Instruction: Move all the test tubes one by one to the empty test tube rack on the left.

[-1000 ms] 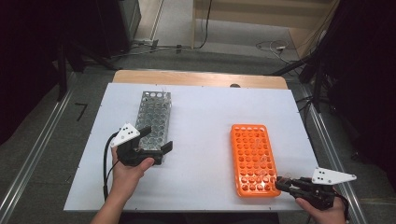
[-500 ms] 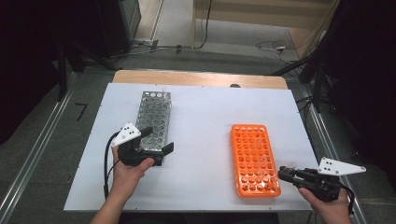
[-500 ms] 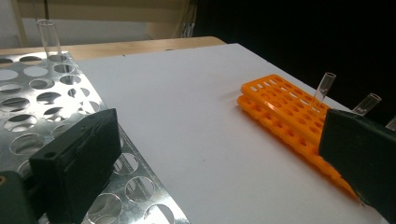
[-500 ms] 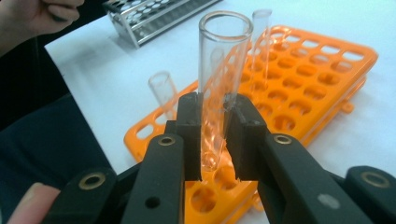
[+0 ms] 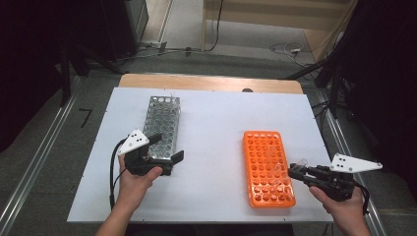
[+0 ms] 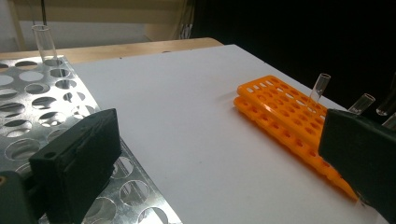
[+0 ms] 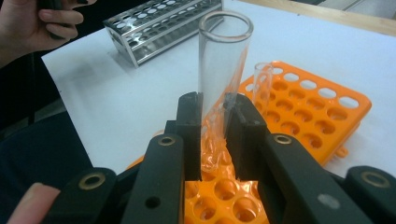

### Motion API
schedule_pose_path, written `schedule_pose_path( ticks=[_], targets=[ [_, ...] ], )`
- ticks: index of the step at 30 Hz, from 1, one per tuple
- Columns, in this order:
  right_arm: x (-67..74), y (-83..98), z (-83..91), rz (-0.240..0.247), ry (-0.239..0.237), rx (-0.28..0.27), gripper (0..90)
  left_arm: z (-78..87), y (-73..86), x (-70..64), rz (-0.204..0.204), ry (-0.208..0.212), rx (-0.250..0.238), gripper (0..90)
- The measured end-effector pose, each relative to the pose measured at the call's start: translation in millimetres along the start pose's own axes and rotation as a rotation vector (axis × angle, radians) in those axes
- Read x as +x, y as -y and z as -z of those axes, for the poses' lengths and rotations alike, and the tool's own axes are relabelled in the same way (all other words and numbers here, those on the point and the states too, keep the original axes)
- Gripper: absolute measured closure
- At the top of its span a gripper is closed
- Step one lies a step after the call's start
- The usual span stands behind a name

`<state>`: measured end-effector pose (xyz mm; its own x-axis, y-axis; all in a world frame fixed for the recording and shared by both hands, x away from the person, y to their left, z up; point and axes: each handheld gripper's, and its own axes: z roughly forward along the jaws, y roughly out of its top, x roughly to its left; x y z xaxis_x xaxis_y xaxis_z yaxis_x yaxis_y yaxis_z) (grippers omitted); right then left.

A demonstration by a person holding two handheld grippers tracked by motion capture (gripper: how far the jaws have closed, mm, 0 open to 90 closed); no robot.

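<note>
A: What does the work sit on?

B: A white board [image 5: 216, 128] laid over a wooden table [image 5: 206, 81], whose edge shows along the far side. Around it lie grey floor, metal rails on both sides, cables at the back, and dark surroundings.

A: And the containers?

B: Two racks, well apart. The metal rack [image 5: 162, 125] lies on the left half of the board, with one clear tube [image 6: 44, 42] upright in a far corner hole. The orange rack [image 5: 268, 167] lies on the right half; a second glass tube [image 7: 262, 86] stands in one of its holes. Most other holes look empty.

A: Where is the tube in hand?

B: The test tube [image 7: 223, 70] is pinched between the jaws of the right gripper [image 5: 296, 170], upright, its open mouth on top, just off the near right edge of the orange rack, its lower end above the holes.

A: The other hand?

B: The left gripper [image 5: 167, 147] rests at the near end of the metal rack, jaws spread wide, one over the rack's top plate, nothing between them.
</note>
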<state>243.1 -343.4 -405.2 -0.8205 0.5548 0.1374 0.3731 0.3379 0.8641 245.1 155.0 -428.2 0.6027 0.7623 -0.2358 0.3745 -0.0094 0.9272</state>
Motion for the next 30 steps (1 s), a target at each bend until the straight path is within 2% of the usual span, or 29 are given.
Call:
schedule_pose_path(
  ticks=[8, 18, 22, 30],
  targets=[
    [3.7, -15.0, -9.8, 0.024, -0.020, -0.005, 74.1, -2.6, -2.9, -5.2, -0.022, 0.007, 0.005, 0.0],
    [15.8, -38.8, -38.1, 0.060, -0.048, 0.006, 74.1, -5.6, -8.6, -14.4, -0.031, 0.029, 0.004, 0.0],
    [20.1, -44.4, -46.3, 0.055, -0.059, -0.001, 74.1, -5.9, -13.6, -19.2, -0.035, 0.041, -0.002, 0.0],
    [36.6, -53.2, -72.5, 0.079, -0.071, 0.033, 74.1, -11.7, -25.9, -30.8, -0.055, 0.108, 0.010, 1.4]
  ],
)
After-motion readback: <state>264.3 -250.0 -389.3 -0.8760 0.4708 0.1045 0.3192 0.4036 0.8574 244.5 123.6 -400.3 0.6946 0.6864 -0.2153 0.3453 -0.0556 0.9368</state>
